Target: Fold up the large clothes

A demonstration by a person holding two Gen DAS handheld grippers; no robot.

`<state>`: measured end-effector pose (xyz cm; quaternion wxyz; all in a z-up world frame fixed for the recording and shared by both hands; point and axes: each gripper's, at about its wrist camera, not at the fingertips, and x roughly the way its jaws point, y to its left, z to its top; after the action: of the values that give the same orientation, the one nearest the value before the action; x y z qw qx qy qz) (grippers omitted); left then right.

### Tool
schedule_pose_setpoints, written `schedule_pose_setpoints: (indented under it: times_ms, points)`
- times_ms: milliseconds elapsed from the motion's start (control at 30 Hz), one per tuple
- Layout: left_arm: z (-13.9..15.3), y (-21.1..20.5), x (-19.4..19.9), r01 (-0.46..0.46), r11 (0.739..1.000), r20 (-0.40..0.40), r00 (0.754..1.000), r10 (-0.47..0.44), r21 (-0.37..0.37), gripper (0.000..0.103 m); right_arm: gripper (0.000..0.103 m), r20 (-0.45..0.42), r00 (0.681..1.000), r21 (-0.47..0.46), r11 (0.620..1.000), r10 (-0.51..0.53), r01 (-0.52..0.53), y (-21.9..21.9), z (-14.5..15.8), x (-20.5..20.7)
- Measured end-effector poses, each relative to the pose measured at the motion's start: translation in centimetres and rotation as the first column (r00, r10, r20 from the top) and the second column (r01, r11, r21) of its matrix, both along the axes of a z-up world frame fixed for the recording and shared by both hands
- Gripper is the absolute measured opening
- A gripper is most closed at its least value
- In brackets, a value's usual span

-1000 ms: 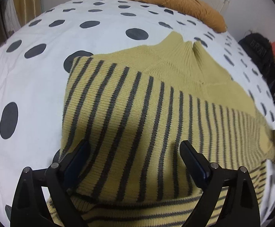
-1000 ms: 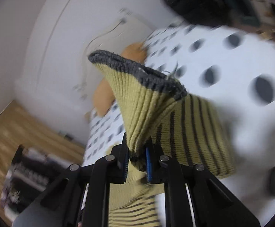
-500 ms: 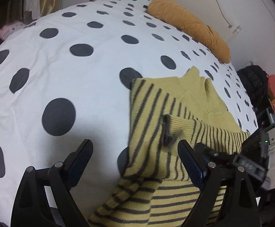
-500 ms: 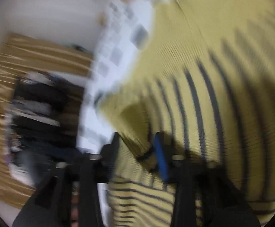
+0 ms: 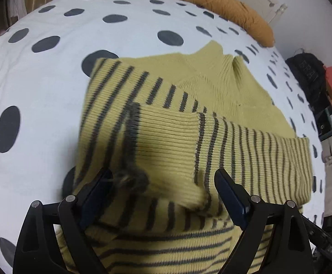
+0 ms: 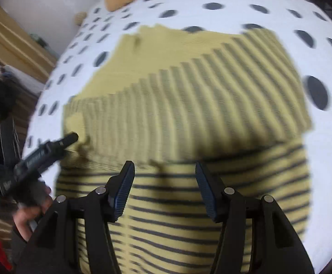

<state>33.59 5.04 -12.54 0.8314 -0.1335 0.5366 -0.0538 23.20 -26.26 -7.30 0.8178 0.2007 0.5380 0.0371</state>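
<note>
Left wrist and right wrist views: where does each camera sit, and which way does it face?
Left wrist: on the left gripper, facing down over the sweater toward the pillow; its own open fingers show.
Right wrist: on the right gripper, above the sweater's striped hem; open fingers show, plus the left gripper and a hand.
Shared: sweater, dotted bedcover, pillow.

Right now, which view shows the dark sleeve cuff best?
The left wrist view: the cuff lies sharp across the folded sweater, just ahead of the open left gripper. The right wrist view is blurred; no cuff is discernible there.
</note>
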Motion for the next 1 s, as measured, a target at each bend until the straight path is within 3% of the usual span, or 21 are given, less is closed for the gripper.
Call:
schedule_pose_setpoints:
  times_ms: [33,67,100,133,200,267,367,433,500,600,700,733,800,833,900,933,1000]
  points:
    - [0.0,-0.4,0.2,-0.004,1.000,0.013,1.000,0.004,0.013,0.089,0.056,-0.007,1.000,0.005,1.000,-0.016,0.016,-1.3,-0.3,-0.4]
    - [0.0,-0.5,0.2,-0.011,1.000,0.035,0.999,0.010,0.028,0.064,0.056,-0.012,0.999,0.008,0.999,-0.032,0.032,-1.9,-0.3,-0.5]
    - [0.2,-0.6,0.3,-0.031,0.996,0.051,0.998,0.027,0.078,0.033,0.056,-0.017,0.999,0.012,0.999,-0.048,0.048,-2.5,-0.4,-0.6]
    - [0.4,-0.5,0.4,-0.044,0.994,0.052,0.998,0.039,0.096,0.032,0.056,-0.020,0.998,0.020,0.998,-0.060,0.060,-3.0,-0.4,-0.7]
    - [0.7,0.5,0.5,-0.067,0.997,0.049,0.997,0.065,0.048,0.013,0.056,-0.016,0.997,0.021,0.997,-0.070,0.070,-4.0,0.0,-1.4]
    - [1.8,1.4,0.2,-0.090,0.996,0.074,0.993,0.088,0.028,0.009,0.056,-0.010,0.997,-0.004,0.997,-0.074,0.074,-4.2,0.2,-1.5]
    - [4.5,3.0,-0.5,-0.150,0.986,0.185,0.973,0.135,0.072,0.009,0.056,0.000,0.997,-0.028,0.997,-0.074,0.074,-3.9,0.9,-1.5]
    - [4.5,4.6,0.5,-0.155,0.984,0.163,0.977,0.139,0.086,0.009,0.056,0.009,0.997,-0.037,0.997,-0.071,0.071,-3.9,1.1,-1.5]
    - [2.6,5.8,1.4,-0.155,0.985,0.099,0.984,0.148,0.073,0.009,0.057,0.008,0.997,-0.052,0.996,-0.078,0.078,-3.9,1.1,-1.2]
    - [-0.4,7.0,1.9,-0.135,0.984,0.045,0.990,0.131,0.118,0.010,0.056,-0.011,0.994,-0.050,0.993,-0.104,0.104,-4.4,0.5,-0.8]
    - [-0.2,8.4,1.4,-0.144,0.983,0.083,0.987,0.136,0.113,0.013,0.056,-0.009,0.993,-0.048,0.992,-0.117,0.116,-5.1,0.7,-0.8]
    - [0.4,9.4,1.1,-0.168,0.982,0.107,0.982,0.158,0.084,0.008,0.056,0.010,0.993,-0.057,0.991,-0.119,0.120,-5.5,1.2,-0.7]
    - [2.2,11.1,0.7,-0.250,0.960,0.172,0.958,0.228,0.123,0.004,0.056,0.039,0.992,-0.087,0.988,-0.121,0.124,-6.1,2.0,-0.1]
    - [3.2,12.0,0.4,-0.270,0.958,0.197,0.949,0.246,0.101,0.004,0.056,0.058,0.991,-0.090,0.988,-0.123,0.128,-6.4,2.4,0.4]
    - [4.4,12.3,0.3,-0.231,0.973,0.197,0.955,0.221,0.025,0.004,0.056,0.081,0.991,-0.087,0.989,-0.111,0.118,-6.5,2.7,1.8]
    - [4.7,11.4,0.4,-0.154,0.986,0.190,0.968,0.162,-0.057,0.004,0.056,0.090,0.991,-0.079,0.992,-0.095,0.103,-6.3,2.4,2.7]
    - [4.5,8.5,0.7,-0.020,0.991,0.179,0.983,0.044,-0.130,0.005,0.056,0.059,0.996,-0.056,0.996,-0.070,0.073,-6.1,0.9,4.4]
